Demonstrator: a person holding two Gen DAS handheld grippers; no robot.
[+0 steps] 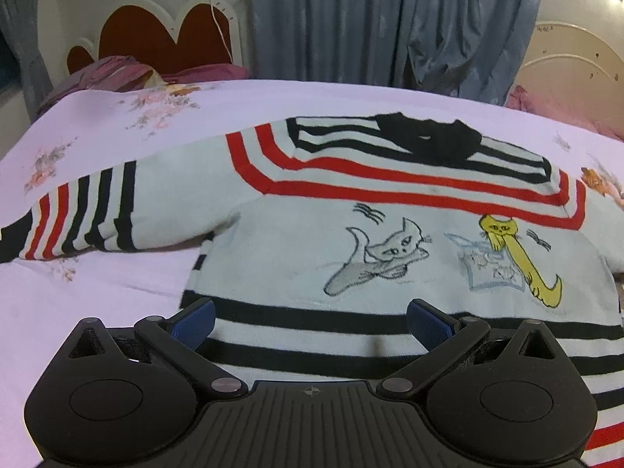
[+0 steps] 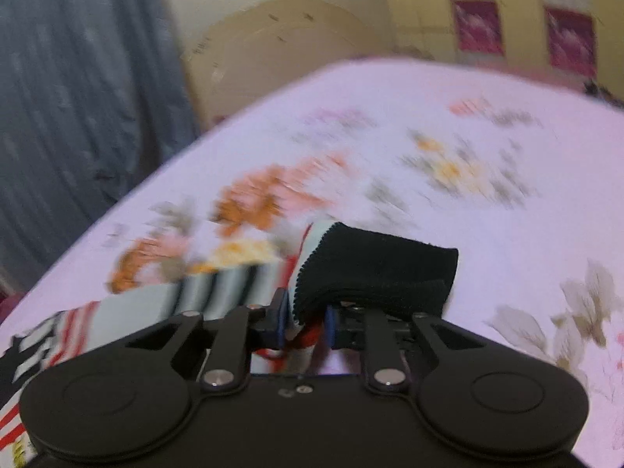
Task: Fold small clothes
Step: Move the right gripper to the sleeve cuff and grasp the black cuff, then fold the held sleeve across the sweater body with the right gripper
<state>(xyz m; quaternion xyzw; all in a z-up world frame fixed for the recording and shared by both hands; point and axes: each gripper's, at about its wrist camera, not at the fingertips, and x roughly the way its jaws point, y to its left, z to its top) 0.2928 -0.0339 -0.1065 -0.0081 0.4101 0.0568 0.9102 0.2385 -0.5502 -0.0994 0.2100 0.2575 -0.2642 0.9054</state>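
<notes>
Tongs, right (image 2: 305,325): pressed together on the black ribbed cuff (image 2: 374,269) of the sweater sleeve, blue pads (image 2: 278,323) biting the knit just behind the cuff's edge; the cuff juts ahead of the pads and droops to their right. The striped sleeve (image 2: 218,288) trails back to their left. View is smeared, so I judge this hand to be travelling.

Tongs, left (image 1: 311,321): spread wide, nothing between the pads (image 1: 197,321); I hold them low over the striped hem (image 1: 312,345), whether touching it I cannot tell.

Sweater (image 1: 390,234): white knit, red and black stripes, cat pictures on the chest, lying flat on the bed (image 1: 97,296) ahead of the left tongs, black collar (image 1: 425,142) at the far end. Other sleeve (image 1: 78,218) lies stretched out to the left of those tongs.

Step in hand, as I judge it: carry the pinched sleeve across the body.

Handling notes:
- Keep the pinch firm; a thick cuff can slip.
- Lift just clear of the bed, so the sleeve does not drag the body askew.
- Lower the left tongs onto the hem as an anchor.
- Lay the sleeve level across the chest, then let go.
</notes>
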